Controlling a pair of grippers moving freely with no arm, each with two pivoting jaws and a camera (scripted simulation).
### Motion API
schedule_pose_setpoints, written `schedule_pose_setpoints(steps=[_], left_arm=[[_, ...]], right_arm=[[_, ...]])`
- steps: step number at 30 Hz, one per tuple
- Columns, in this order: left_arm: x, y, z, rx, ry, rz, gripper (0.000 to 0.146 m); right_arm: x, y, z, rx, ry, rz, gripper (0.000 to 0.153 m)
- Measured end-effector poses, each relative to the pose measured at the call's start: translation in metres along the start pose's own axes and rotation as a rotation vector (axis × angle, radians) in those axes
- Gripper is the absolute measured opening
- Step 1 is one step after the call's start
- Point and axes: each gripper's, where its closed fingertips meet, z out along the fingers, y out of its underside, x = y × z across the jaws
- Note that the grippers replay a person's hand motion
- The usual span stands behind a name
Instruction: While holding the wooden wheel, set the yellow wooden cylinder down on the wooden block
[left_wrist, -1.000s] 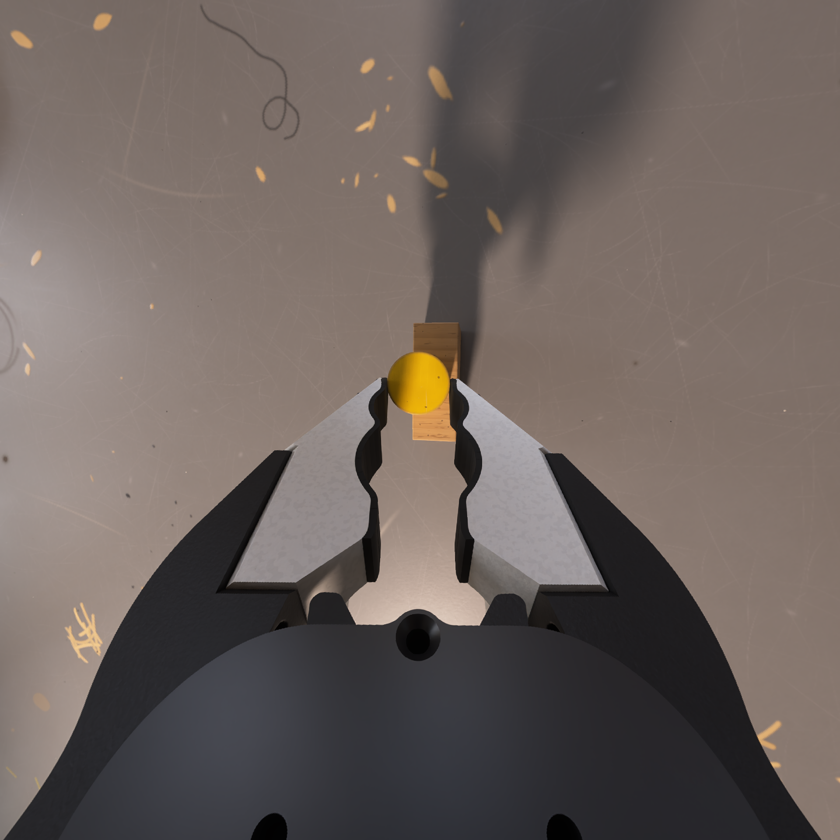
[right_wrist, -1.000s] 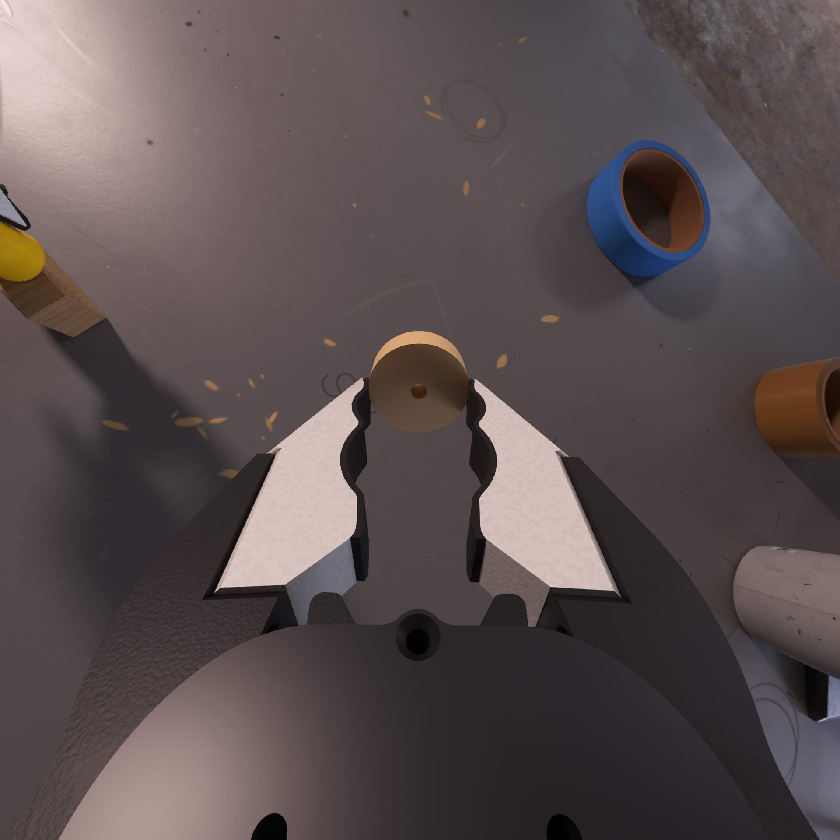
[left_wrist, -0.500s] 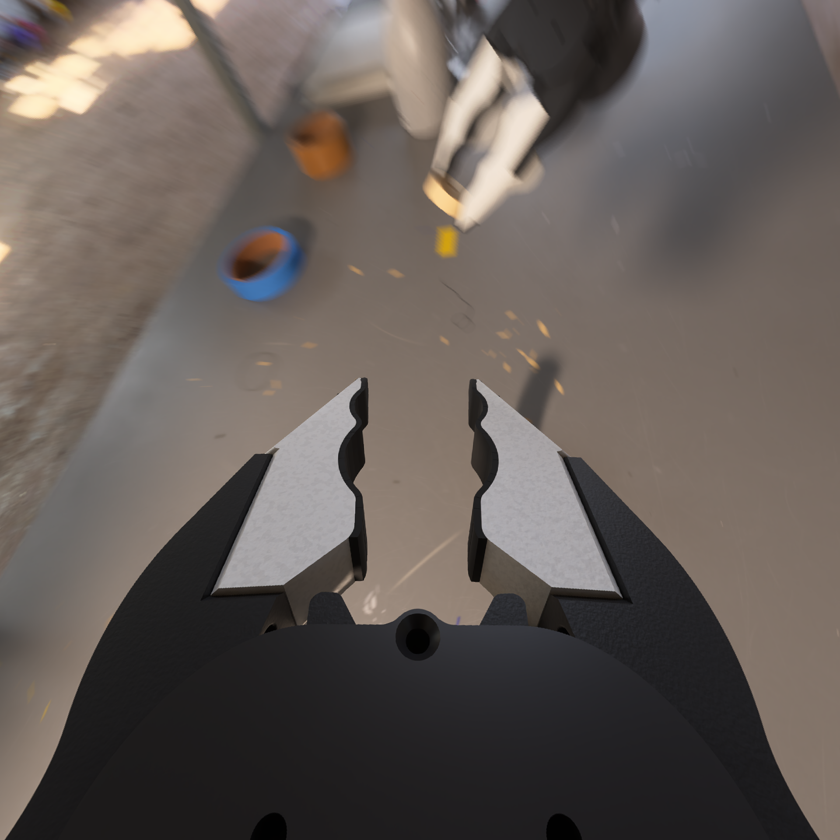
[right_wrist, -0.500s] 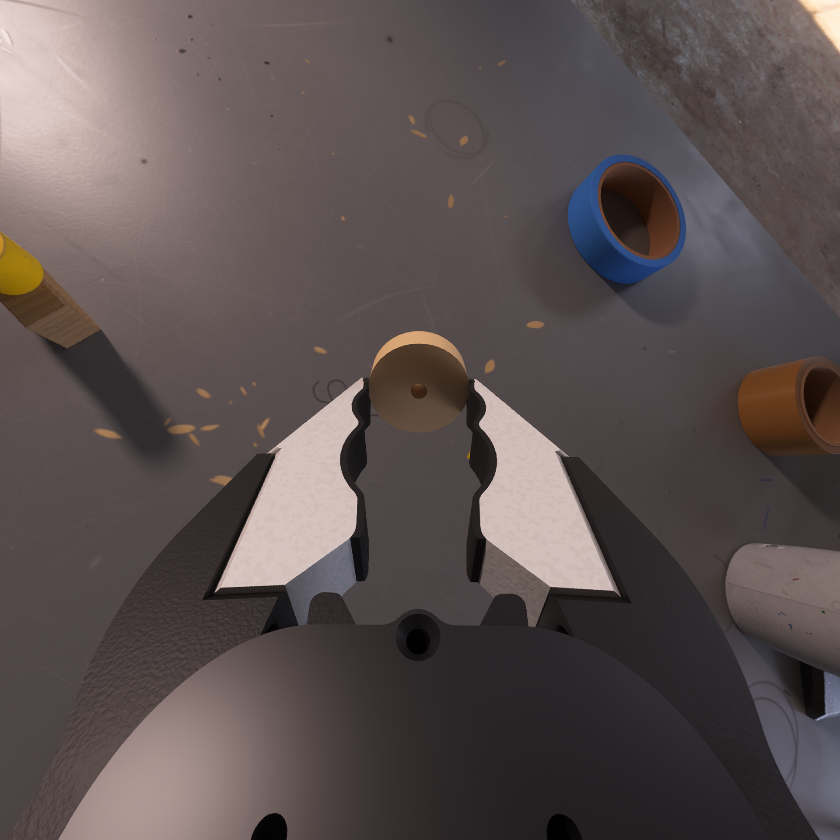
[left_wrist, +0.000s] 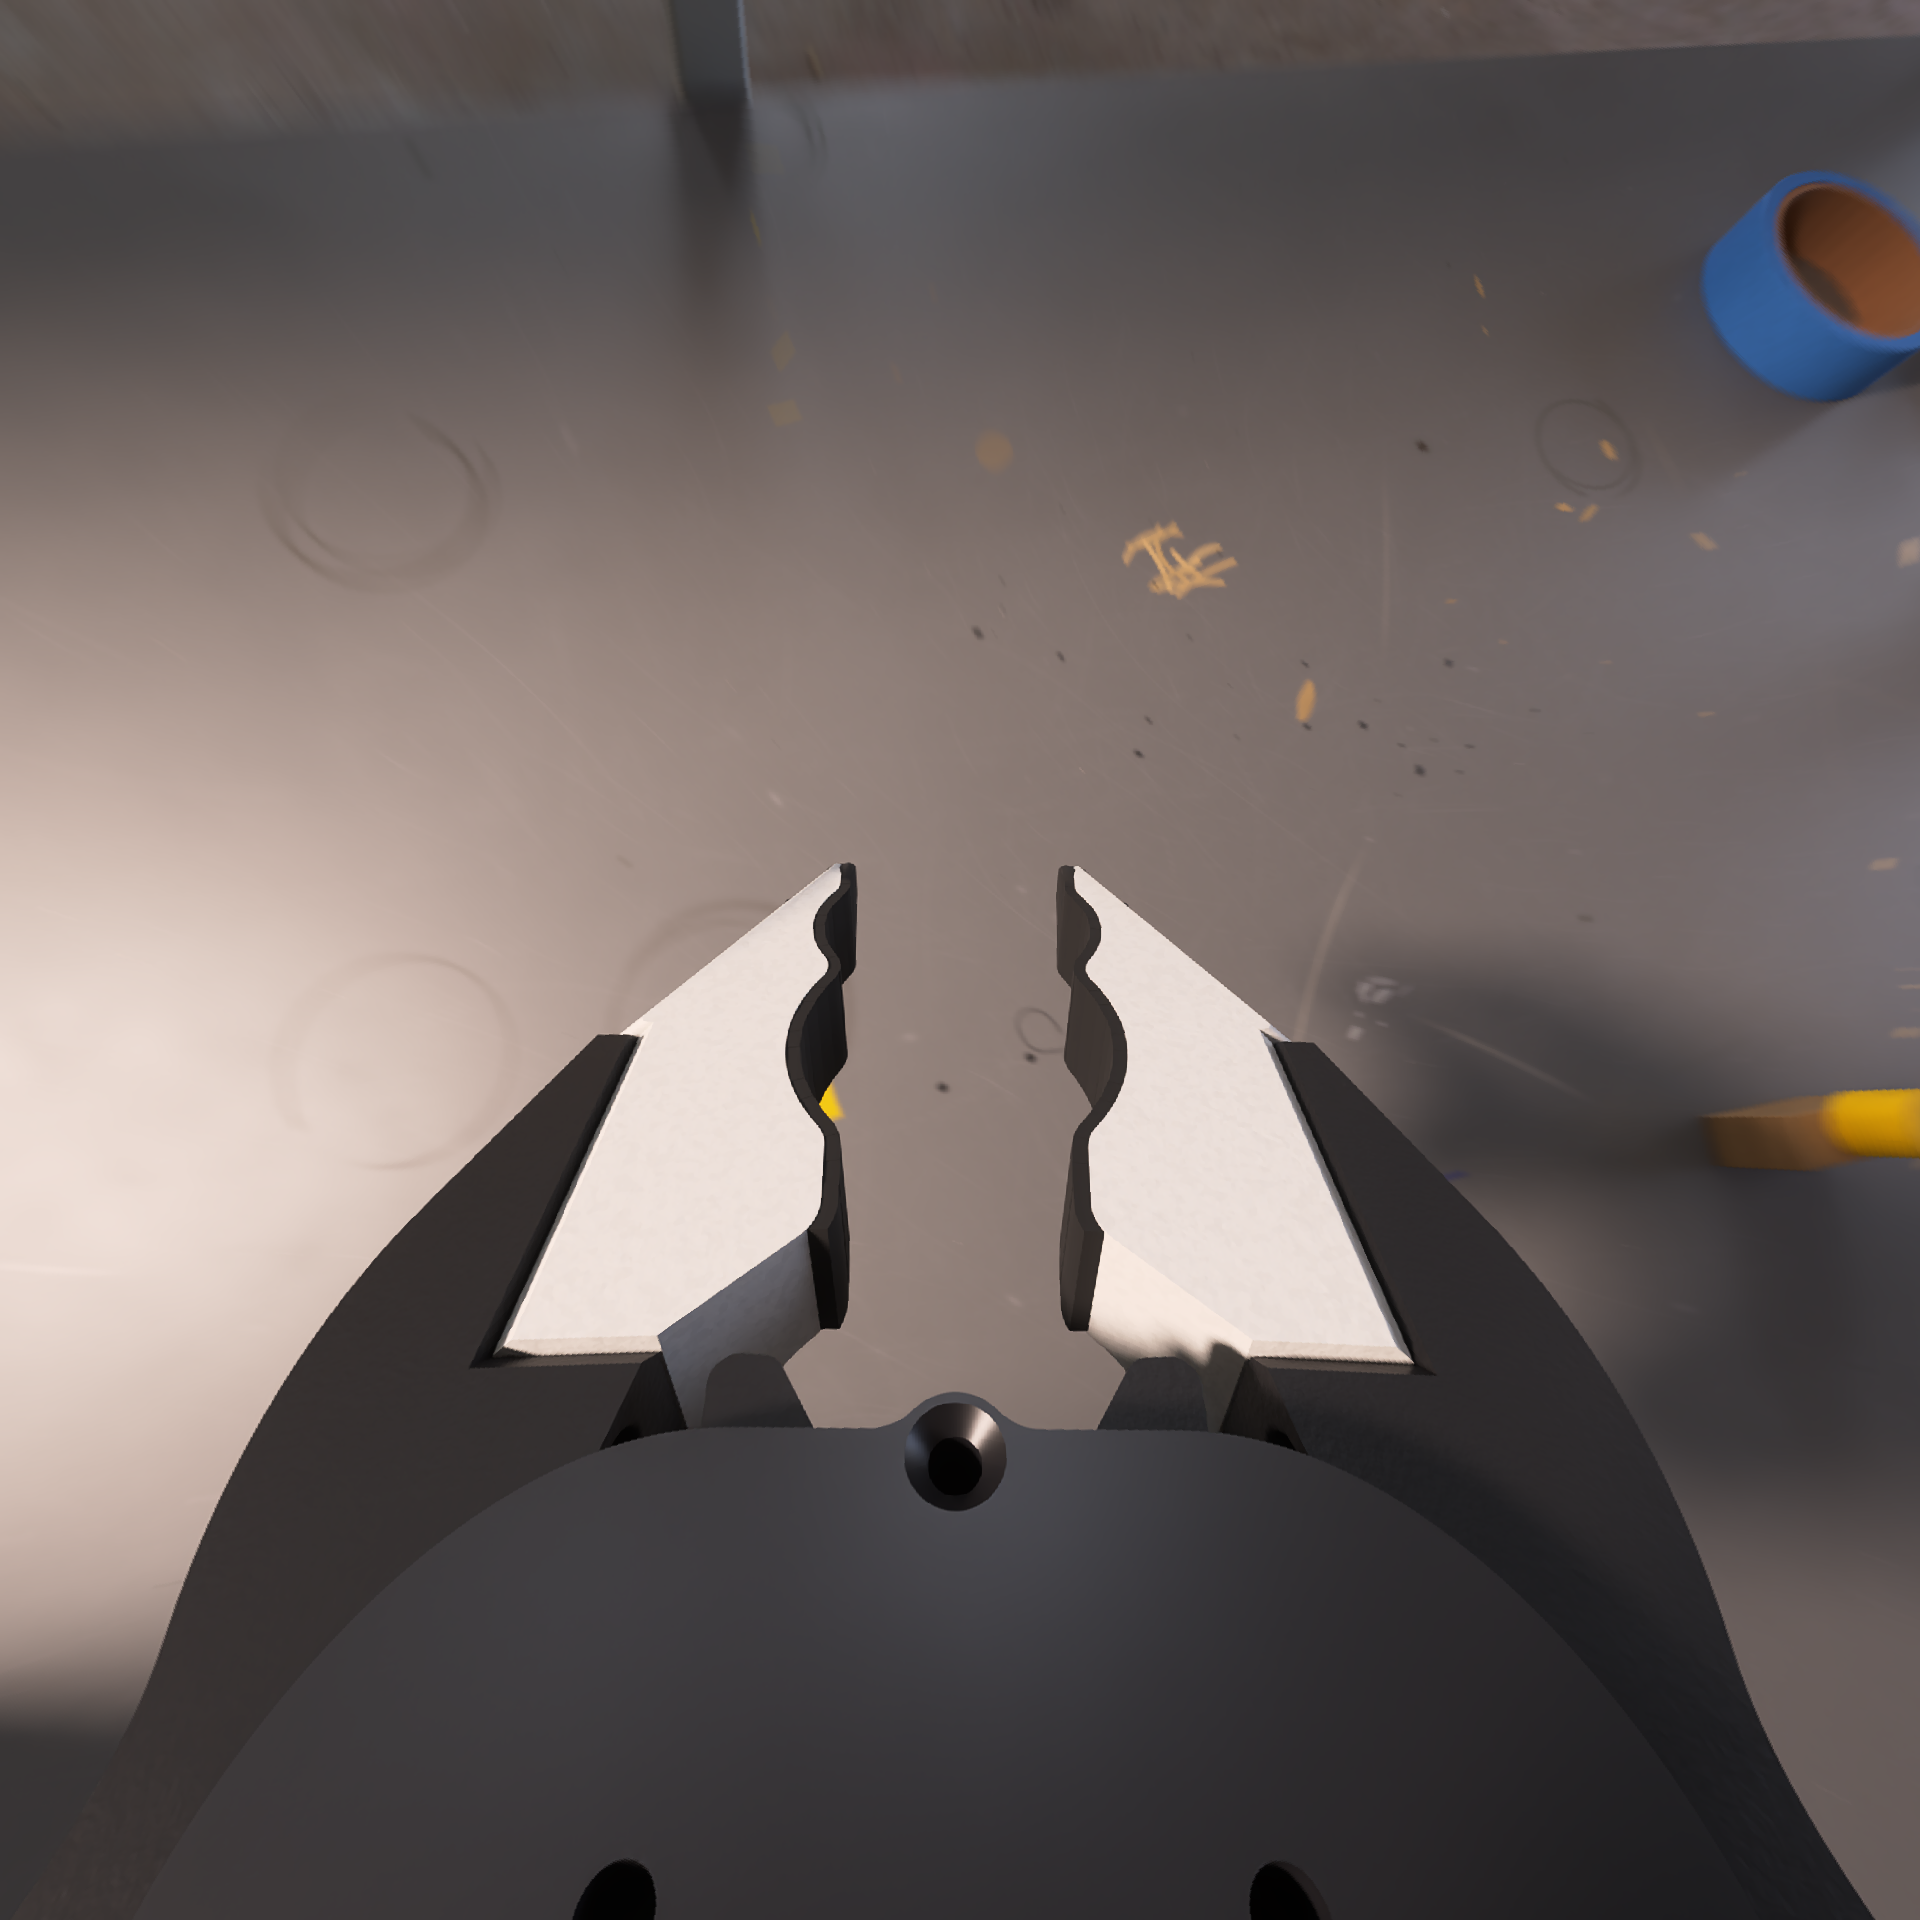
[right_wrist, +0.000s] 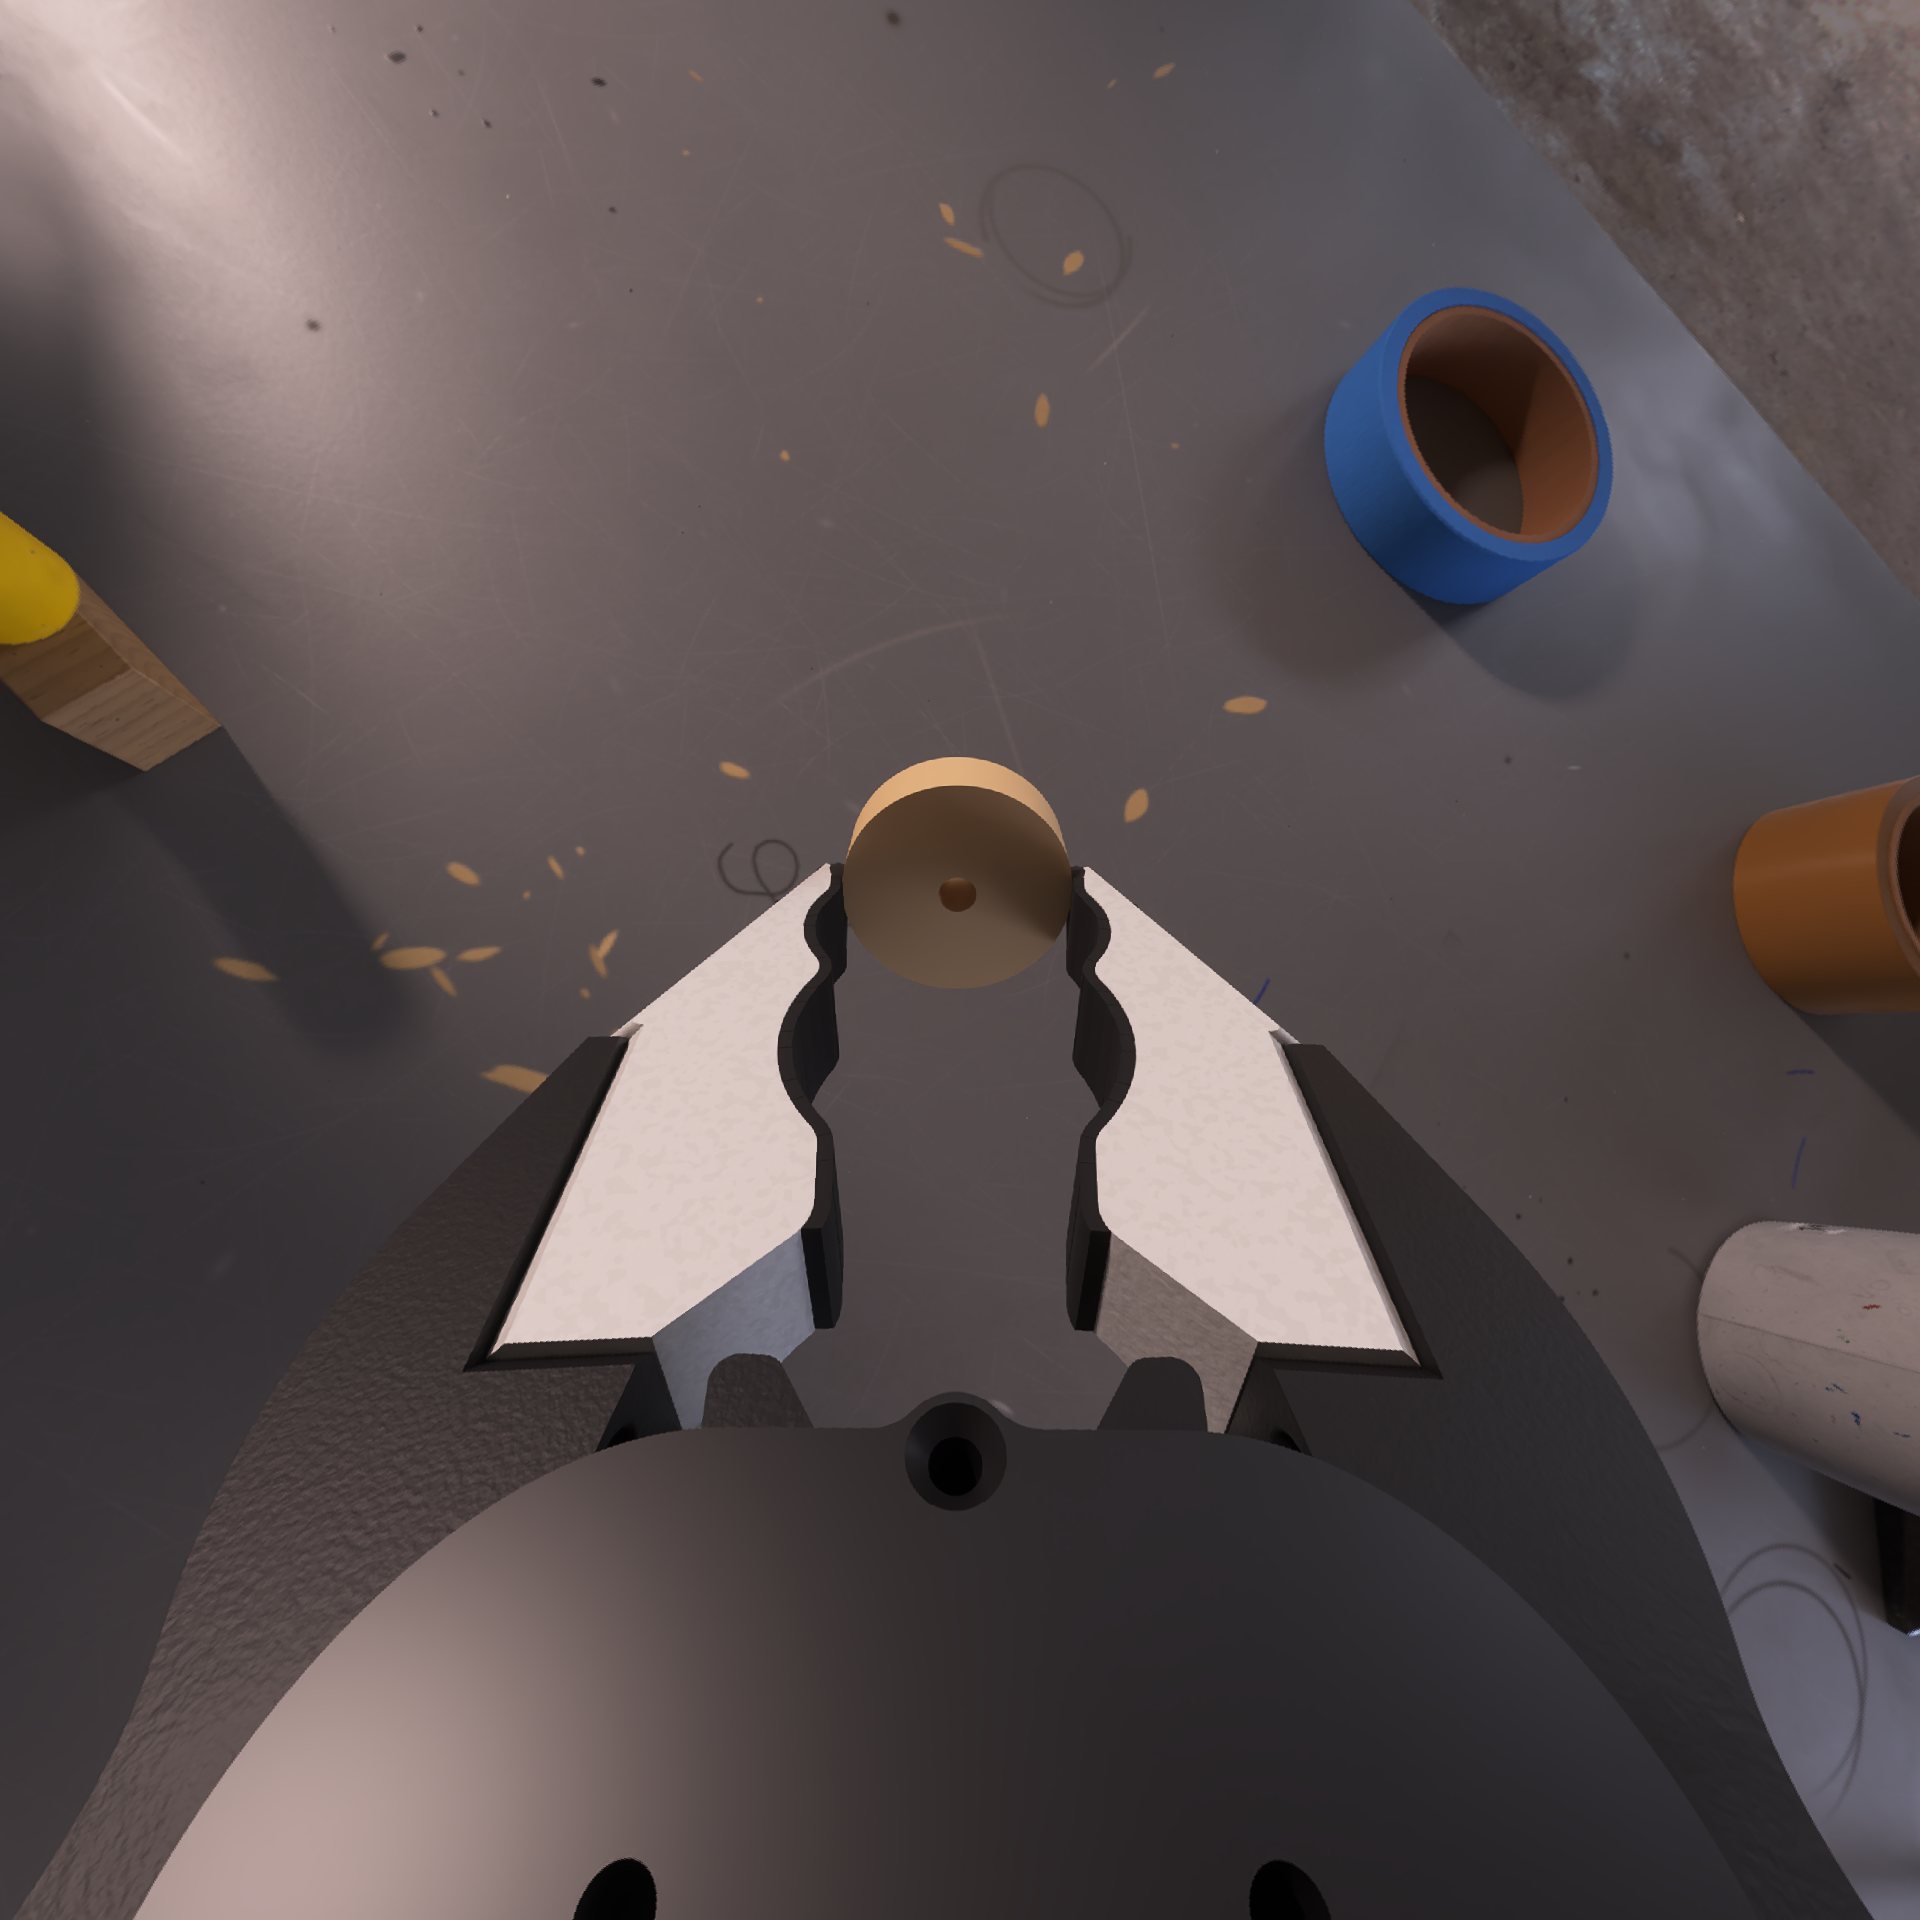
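Yellow wooden cylinder upright on wooden block.

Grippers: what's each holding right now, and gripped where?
Right gripper holds the wheel by its rim, fingertips on opposite sides, the holed face toward the camera. Left gripper is open, holding nothing.

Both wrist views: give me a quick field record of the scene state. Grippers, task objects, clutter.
left gripper: open, empty
right gripper: shut on wooden wheel, held at the fingertips
yellow wooden cylinder: on the wooden block, released
task state: placement looks done, wheel held
clutter: blue tape roll, brown tape roll, pale tube, all apart from the block
surface: grey table with wood chips
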Motion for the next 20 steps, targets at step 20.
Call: schedule_pose_setpoints(steps=[20], left_arm=[[-0.048,0.082,0.082,-0.47,-0.238,-0.114,0.046]], right_arm=[[-0.005,0.007,0.011,-0.054,-0.021,-0.013,0.042]])
